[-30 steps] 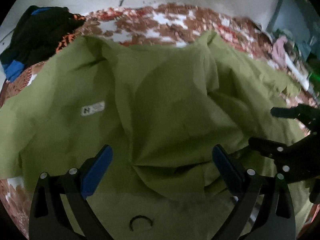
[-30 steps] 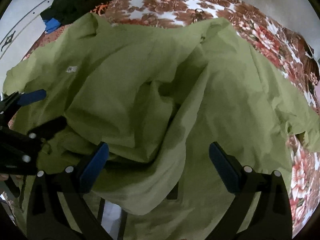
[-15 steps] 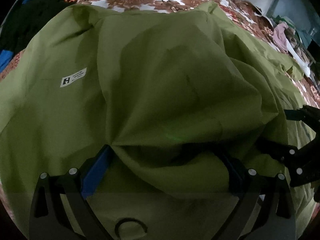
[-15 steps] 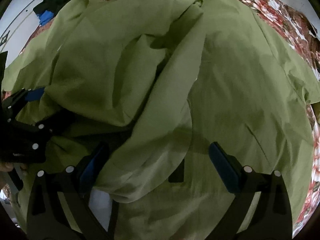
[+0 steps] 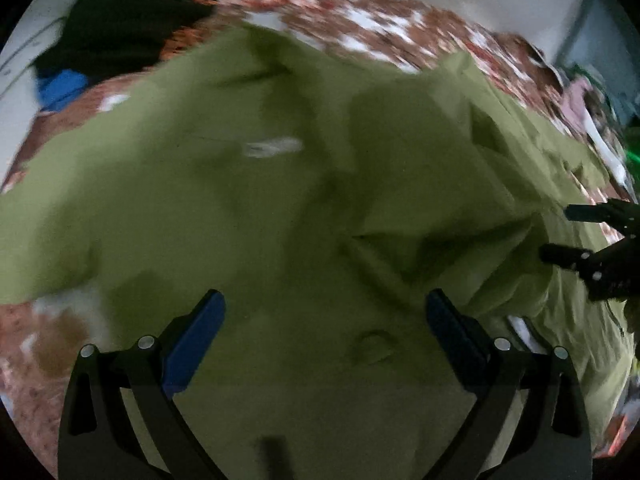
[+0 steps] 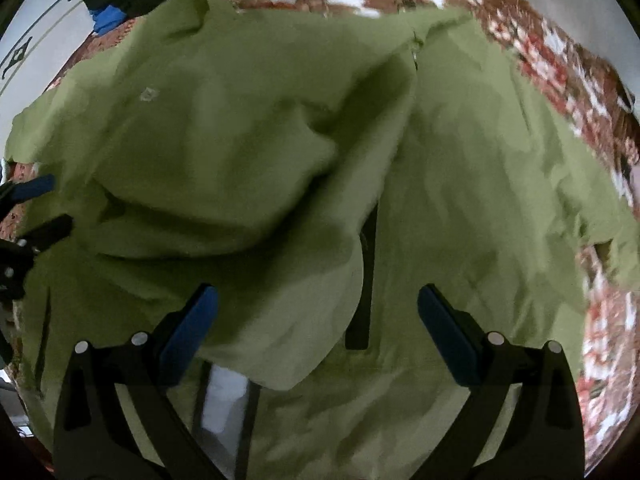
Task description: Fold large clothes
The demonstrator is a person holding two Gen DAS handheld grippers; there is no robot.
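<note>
Olive-green garment (image 5: 248, 216) lies spread and rumpled across a bed covered by a red, brown and white floral bedspread (image 5: 384, 36); it fills most of both wrist views. Left tongs (image 5: 324, 316) released, blue-padded fingers spread wide over the cloth, nothing clamped between them. Right tongs (image 6: 316, 312) likewise released, fingers wide apart above a loose rounded flap of the garment that sags between them; no contact with the pads can be made out. A small white label (image 5: 272, 147) shows on the garment's upper left area, blurred. A dark vertical strip (image 6: 366, 280), possibly a zip or placket, runs down the cloth just right of the flap in the right wrist view. In the left wrist view the right tongs appear at the right edge, fingers parted, close to a bunched fold. Black and blue clothing (image 5: 104, 36) sits heaped at the far left corner of the bed, apart from the green garment. Both views motion-blurred
</note>
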